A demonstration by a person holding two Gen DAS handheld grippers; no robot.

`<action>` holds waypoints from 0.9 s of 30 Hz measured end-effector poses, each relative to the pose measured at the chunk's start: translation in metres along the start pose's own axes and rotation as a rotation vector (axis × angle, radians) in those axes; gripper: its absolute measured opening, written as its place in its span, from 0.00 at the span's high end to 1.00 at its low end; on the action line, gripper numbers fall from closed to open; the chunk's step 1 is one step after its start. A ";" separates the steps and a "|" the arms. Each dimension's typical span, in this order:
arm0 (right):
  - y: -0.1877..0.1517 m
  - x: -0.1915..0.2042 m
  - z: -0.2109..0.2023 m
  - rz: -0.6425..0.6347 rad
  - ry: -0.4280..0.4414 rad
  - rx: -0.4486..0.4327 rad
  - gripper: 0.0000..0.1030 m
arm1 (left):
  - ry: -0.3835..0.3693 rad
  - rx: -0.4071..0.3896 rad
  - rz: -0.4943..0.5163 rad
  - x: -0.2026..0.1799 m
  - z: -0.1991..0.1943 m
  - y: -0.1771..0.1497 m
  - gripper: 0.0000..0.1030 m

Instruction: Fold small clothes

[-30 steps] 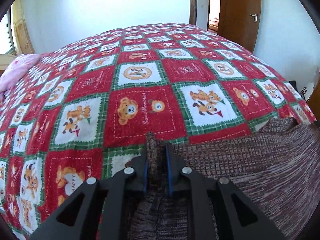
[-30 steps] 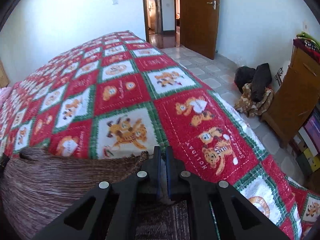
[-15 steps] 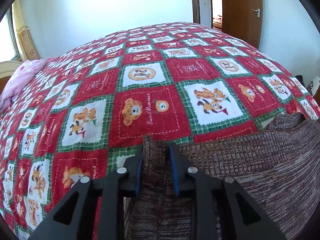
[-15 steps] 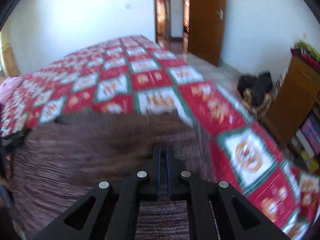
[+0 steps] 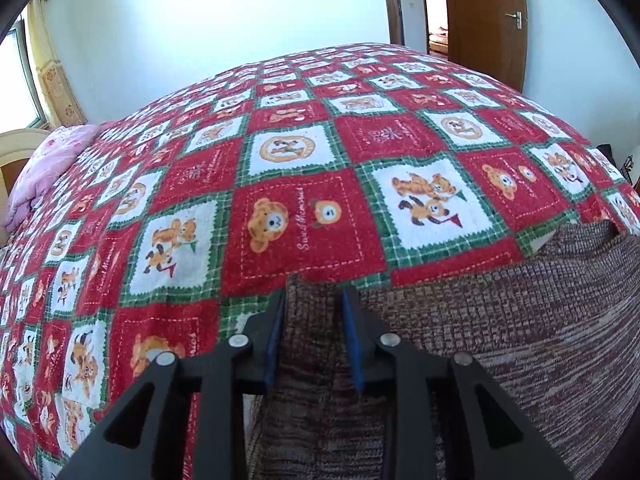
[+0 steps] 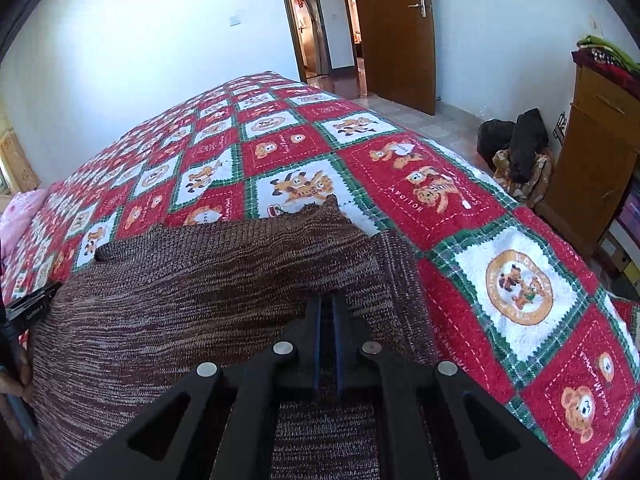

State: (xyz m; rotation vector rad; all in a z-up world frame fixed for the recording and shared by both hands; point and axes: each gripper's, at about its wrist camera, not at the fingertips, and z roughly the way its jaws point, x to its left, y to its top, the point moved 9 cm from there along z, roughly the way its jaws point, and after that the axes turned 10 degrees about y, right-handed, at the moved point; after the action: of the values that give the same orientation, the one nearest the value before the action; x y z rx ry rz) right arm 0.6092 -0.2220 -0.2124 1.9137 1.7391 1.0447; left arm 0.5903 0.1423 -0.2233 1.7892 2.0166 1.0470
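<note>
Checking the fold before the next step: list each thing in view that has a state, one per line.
Brown knit garment: lying on the bed, partly folded over itself.
Left gripper: jaws opening, garment edge between them.
Right gripper: shut on the garment.
Wooden door: open.
Bedspread: spread flat.

My two wrist cams sit close over the bed, angled down; both share the brown sweater (image 5: 500, 320) (image 6: 192, 280) and quilt (image 5: 280, 160) (image 6: 460, 208).

Between my left jaws: brown-and-cream marled knit sweater (image 5: 500, 340). Beyond jaws: bedspread (image 5: 304, 152), red-white squares, green plaid borders, orange bears.
</note>
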 end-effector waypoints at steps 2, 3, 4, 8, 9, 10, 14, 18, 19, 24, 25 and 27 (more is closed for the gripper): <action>-0.001 0.000 -0.001 0.003 0.004 -0.003 0.95 | 0.020 0.002 -0.009 0.003 0.001 0.000 0.59; 0.000 0.000 -0.001 0.003 0.005 -0.006 0.95 | 0.036 0.003 -0.019 0.006 0.001 0.000 0.53; 0.000 0.000 -0.001 0.004 0.007 -0.007 0.95 | 0.043 0.005 -0.027 0.008 0.001 0.000 0.50; -0.001 0.000 -0.002 -0.002 -0.001 -0.013 0.95 | 0.068 0.008 -0.034 0.012 0.001 -0.001 0.42; -0.001 0.001 -0.002 -0.007 -0.005 -0.013 0.95 | 0.081 0.012 -0.033 0.013 0.001 -0.001 0.37; -0.001 0.001 -0.003 -0.011 -0.011 -0.014 0.95 | 0.093 0.018 -0.034 0.015 0.002 -0.002 0.31; -0.001 0.001 -0.003 -0.015 -0.015 -0.017 0.95 | 0.096 0.076 -0.095 0.030 0.002 -0.010 0.10; -0.001 0.001 -0.002 -0.015 -0.016 -0.017 0.95 | -0.028 0.122 -0.137 0.038 -0.008 -0.023 0.09; -0.001 0.001 -0.003 -0.018 -0.019 -0.016 0.95 | -0.026 0.114 -0.128 0.040 -0.014 -0.025 0.09; -0.001 0.002 -0.002 -0.022 -0.023 -0.016 0.95 | -0.006 0.041 -0.026 0.043 -0.058 -0.050 0.09; -0.001 0.002 -0.002 -0.024 -0.024 -0.016 0.95 | -0.026 0.041 -0.034 0.044 -0.066 -0.057 0.09; -0.001 0.002 -0.002 -0.019 -0.018 -0.017 0.95 | -0.061 0.038 -0.064 0.045 -0.084 -0.075 0.09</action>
State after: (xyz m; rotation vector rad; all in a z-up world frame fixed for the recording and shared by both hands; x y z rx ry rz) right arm 0.6068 -0.2204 -0.2113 1.8863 1.7300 1.0293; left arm 0.4715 0.1567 -0.1999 1.7406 2.0566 0.9303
